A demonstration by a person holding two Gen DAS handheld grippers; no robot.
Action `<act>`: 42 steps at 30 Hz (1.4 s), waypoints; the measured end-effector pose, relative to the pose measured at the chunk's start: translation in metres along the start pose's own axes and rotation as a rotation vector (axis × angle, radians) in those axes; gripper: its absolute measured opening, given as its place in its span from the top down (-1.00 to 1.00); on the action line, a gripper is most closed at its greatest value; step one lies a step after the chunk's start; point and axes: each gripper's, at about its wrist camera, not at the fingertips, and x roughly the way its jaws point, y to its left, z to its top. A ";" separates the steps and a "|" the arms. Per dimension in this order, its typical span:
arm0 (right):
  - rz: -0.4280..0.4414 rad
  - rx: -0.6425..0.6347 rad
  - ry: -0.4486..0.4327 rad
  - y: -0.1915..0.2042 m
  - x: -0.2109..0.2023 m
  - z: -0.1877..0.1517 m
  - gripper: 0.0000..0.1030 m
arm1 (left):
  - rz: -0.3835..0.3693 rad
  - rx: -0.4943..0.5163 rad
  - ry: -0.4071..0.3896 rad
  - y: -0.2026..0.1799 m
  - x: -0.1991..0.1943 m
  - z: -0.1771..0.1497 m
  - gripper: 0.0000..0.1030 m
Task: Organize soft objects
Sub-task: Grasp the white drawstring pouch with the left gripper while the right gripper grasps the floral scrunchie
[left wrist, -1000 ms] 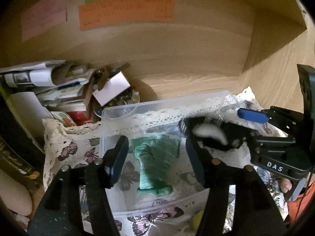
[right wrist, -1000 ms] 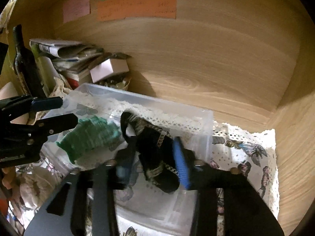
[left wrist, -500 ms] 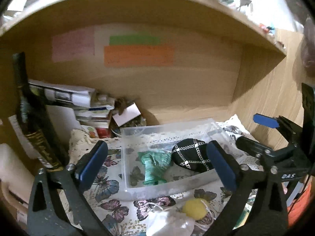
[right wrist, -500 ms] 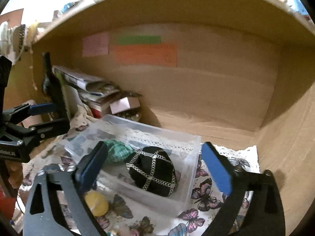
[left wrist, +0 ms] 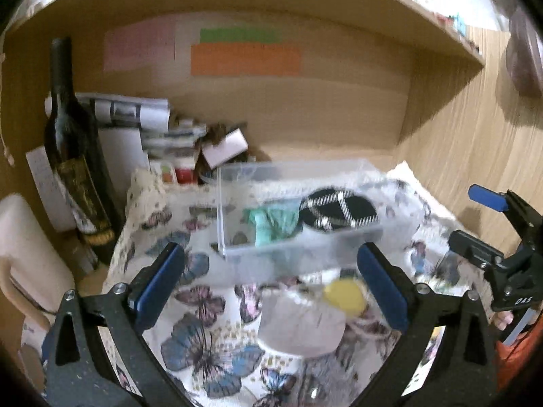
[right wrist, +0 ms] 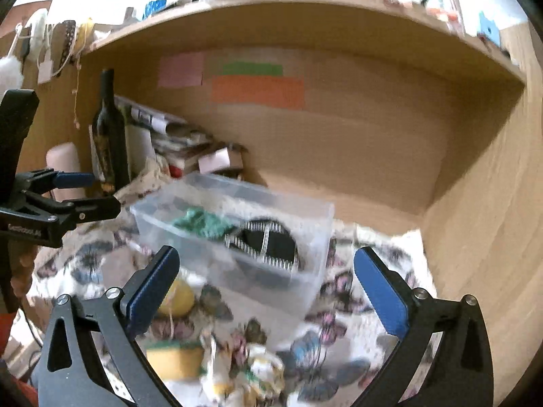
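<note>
- Left gripper [left wrist: 271, 288] and right gripper [right wrist: 268, 286]: jaws standing wide, just been opening, gripping nothing.
- Green cloth [left wrist: 273, 220] and black pouch [left wrist: 339, 208] sitting in the clear bin [left wrist: 305, 247].
- Next: yellow ball [left wrist: 344, 296] lying near the bin; I'd be centring the jaws before squeezing gently.

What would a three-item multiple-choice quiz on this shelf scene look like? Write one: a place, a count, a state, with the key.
1. Where does the black pouch lie?
A. in the clear bin
B. on the cloth
C. against the bottle

2. How many soft things are in the bin?
A. one
B. two
C. four

3. How do the left gripper fingers stand?
A. shut on the yellow ball
B. shut empty
C. wide open, empty

Key: 1 A, its wall surrounds the pouch. 2 B, the pouch and the green cloth piece. 3 C, both pads stand far apart, nothing pressed between.
</note>
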 end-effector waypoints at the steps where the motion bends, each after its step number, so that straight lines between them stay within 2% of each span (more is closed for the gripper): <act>1: 0.002 0.017 0.019 -0.003 0.001 -0.006 -1.00 | -0.001 0.008 0.012 0.000 0.002 -0.005 -1.00; 7: 0.024 0.098 0.128 -0.017 0.008 -0.039 -1.00 | -0.029 0.007 0.090 -0.003 0.013 -0.033 -1.00; 12: 0.040 0.109 0.209 -0.020 0.018 -0.059 -0.98 | -0.027 0.009 0.119 -0.007 0.023 -0.049 -1.00; 14: 0.051 0.112 0.223 -0.020 0.021 -0.063 -0.87 | -0.025 0.012 0.130 -0.008 0.027 -0.053 -1.00; 17: 0.081 0.123 0.247 -0.021 0.026 -0.065 -0.58 | -0.038 0.014 0.140 -0.008 0.032 -0.055 -0.99; 18: 0.086 0.123 0.255 -0.021 0.028 -0.066 -0.39 | -0.040 0.014 0.140 -0.007 0.032 -0.055 -0.94; 19: 0.094 0.122 0.267 -0.021 0.031 -0.066 -0.13 | -0.044 0.015 0.140 -0.008 0.032 -0.055 -0.79; 20: 0.102 0.123 0.280 -0.020 0.034 -0.068 -0.01 | -0.049 0.019 0.146 -0.008 0.034 -0.055 -0.71; 21: 0.107 0.124 0.291 -0.019 0.036 -0.069 0.15 | -0.056 0.026 0.157 -0.008 0.036 -0.055 -0.55; 22: 0.112 0.126 0.293 -0.019 0.038 -0.070 0.22 | -0.066 0.027 0.166 -0.009 0.037 -0.055 -0.44; 23: 0.114 0.129 0.289 -0.020 0.038 -0.070 0.25 | -0.073 0.026 0.169 -0.008 0.038 -0.056 -0.39; 25: 0.110 0.135 0.274 -0.021 0.035 -0.068 0.44 | -0.091 0.024 0.175 -0.009 0.038 -0.056 -0.12; 31: 0.080 0.150 0.207 -0.028 0.021 -0.056 0.52 | -0.090 0.023 0.149 -0.008 0.032 -0.053 0.22; 37: 0.065 0.154 0.132 -0.032 0.007 -0.038 0.52 | -0.087 0.009 0.112 -0.001 0.020 -0.045 0.37; 42: 0.057 0.156 0.068 -0.034 0.000 -0.021 0.52 | -0.074 0.018 0.056 0.002 0.003 -0.034 0.38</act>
